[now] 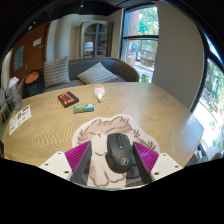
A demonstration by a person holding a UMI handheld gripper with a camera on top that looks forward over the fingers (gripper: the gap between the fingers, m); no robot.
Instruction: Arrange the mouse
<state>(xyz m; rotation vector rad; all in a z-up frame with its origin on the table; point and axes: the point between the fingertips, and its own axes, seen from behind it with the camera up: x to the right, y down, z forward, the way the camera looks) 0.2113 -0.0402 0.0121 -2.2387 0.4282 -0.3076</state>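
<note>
A black computer mouse (118, 150) lies on a beige patterned mouse mat (95, 129) at the near edge of a round wooden table (150, 115). My gripper (112, 166) is low over the mat with its fingers spread. The mouse stands between them. The left finger (82, 166) has a gap to the mouse. The right finger (141, 164) is close against its side. The pink pads show on both fingers. The mouse rests on the mat by its own weight.
Farther across the table lie a dark flat box (67, 98), a small green item (83, 107), a small white object (99, 93) and papers (20, 118). A grey sofa with cushions (95, 72) stands beyond, with windows (140, 35) to its right.
</note>
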